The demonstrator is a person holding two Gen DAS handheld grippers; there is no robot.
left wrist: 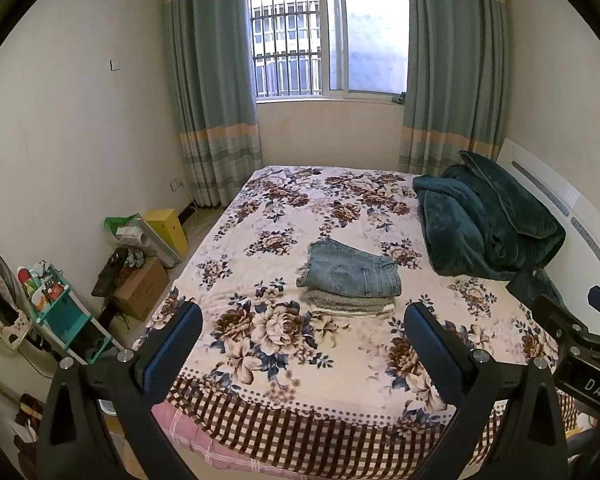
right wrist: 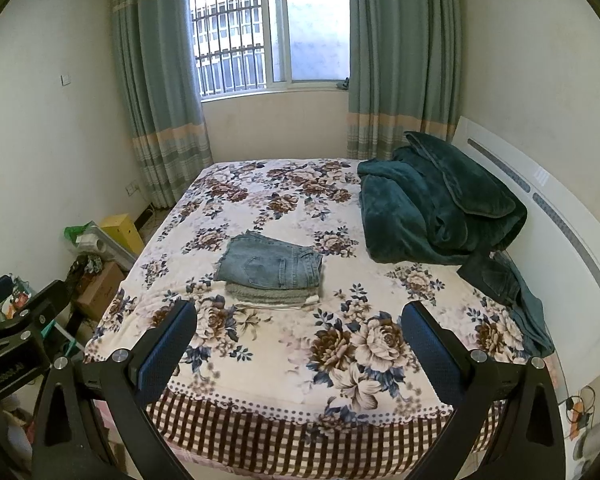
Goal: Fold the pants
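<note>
Both grippers hang off the near edge of the floral-print bed [left wrist: 284, 360], holding nothing. Left gripper [left wrist: 302, 340] fingers wide apart; right gripper [right wrist: 298, 338] fingers wide too. Folded light-blue denim shorts [right wrist: 270, 266] top a small stack with a grey knit garment [right wrist: 268, 296], mid-bed. Dark blue-green jeans [right wrist: 508, 292] lie unfolded at the right by the white headboard [right wrist: 548, 208], partly under the rumpled dark-green plush blanket [right wrist: 432, 204]. Probably next to fold: reach right, pinch the waistband, drag clear to open bedspread before folding. Waistband is hidden, legs run out of clear view; stack's bottom layers hard to tell apart.
</note>
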